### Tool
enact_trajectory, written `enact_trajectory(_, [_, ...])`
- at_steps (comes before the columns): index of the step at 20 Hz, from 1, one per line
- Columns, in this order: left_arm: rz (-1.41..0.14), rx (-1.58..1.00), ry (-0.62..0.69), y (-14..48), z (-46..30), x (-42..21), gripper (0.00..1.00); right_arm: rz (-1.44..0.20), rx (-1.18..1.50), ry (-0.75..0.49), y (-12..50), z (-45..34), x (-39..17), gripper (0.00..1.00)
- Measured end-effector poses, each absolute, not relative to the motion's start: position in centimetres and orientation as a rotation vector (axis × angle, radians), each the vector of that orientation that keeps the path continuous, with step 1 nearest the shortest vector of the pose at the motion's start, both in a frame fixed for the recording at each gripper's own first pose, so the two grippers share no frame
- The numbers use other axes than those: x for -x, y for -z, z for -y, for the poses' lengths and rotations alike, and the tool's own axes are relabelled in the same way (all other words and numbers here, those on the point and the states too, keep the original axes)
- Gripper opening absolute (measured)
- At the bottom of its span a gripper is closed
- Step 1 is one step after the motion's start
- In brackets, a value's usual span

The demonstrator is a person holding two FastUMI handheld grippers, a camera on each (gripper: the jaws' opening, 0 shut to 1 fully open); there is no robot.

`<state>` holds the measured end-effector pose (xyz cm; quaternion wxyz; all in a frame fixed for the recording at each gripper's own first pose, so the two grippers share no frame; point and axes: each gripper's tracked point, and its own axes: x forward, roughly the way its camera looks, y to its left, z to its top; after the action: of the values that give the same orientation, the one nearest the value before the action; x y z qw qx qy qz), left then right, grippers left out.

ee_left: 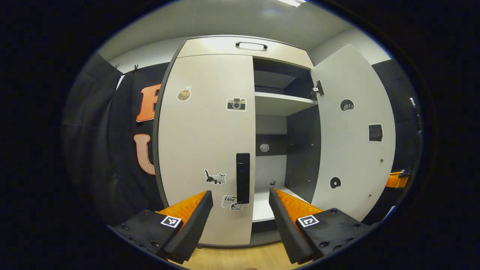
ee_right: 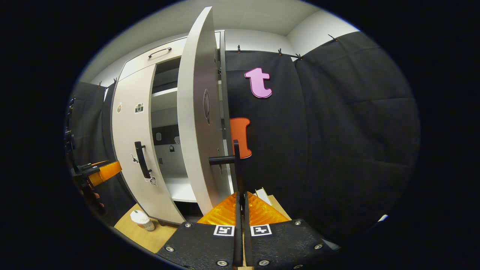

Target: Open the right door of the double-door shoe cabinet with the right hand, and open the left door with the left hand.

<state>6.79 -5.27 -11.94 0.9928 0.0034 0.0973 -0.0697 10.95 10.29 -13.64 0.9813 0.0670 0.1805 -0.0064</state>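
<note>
The shoe cabinet [ee_left: 210,150] stands on a pale wooden floor [ee_left: 240,258] against black cloth walls [ee_right: 337,131], under a plain light ceiling with a lamp [ee_left: 290,2] glowing overhead. A drawer with a dark bar handle [ee_left: 251,45] runs across the cabinet's top. Its right door [ee_left: 352,131] is swung wide, baring white shelves [ee_left: 281,103] and dark inner panels; the left door [ee_left: 206,142] sits flush and closed. Stickers dot both doors (a camera, a cat, a small dark calendar), and one near the left door's bottom edge reads "Love" [ee_left: 228,200].

In the left gripper view, the left gripper [ee_left: 240,198] hangs with its fingers spread apart, just before the left door's dark vertical handle [ee_left: 243,178], not touching it. In the right gripper view, the right gripper [ee_right: 240,202] has its fingers pressed together on the right door's handle [ee_right: 236,168], the door seen edge-on. A white cup [ee_right: 141,220] stands on the floor by the cabinet's foot.
</note>
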Motion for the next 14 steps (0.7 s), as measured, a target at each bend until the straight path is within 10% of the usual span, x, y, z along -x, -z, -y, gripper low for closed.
enact_trajectory(14, [-0.265,-0.016,0.112,16.7,5.5,-14.8,0.96,-0.342,-0.182,0.216,13.3,-5.4,-8.8,0.00])
